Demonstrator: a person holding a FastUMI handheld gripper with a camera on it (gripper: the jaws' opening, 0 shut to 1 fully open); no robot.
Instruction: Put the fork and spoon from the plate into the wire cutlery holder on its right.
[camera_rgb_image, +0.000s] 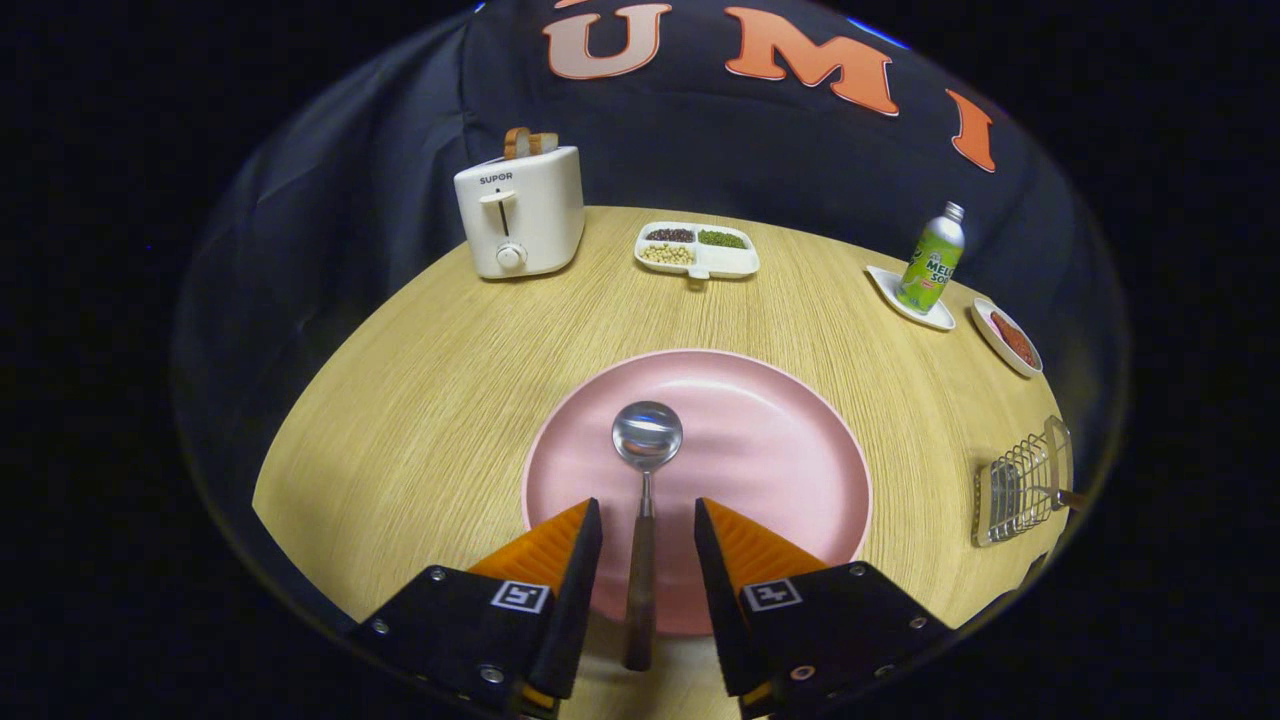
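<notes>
Toaster (520, 212) holding bread (528, 142), bean tray (697, 249), green bottle (930, 260), small dish (1007, 337) on wooden table (420, 380).

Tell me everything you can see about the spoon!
The spoon has a shiny, round metal bowl and a dark handle that looks wooden. It lies flat on the pink plate, bowl pointing away, with its handle end sticking out over the plate's near edge. The gripper is open, a finger on each side of the handle, not touching.

A pale wood-grain worktop (450, 400) is seen carrying a pink plate (760, 450) near the front, a white toaster (520, 215), a divided dish (697, 250), a small tray (905, 300), a small dish (1006, 337) and a wire cutlery holder (1020, 485).
</notes>
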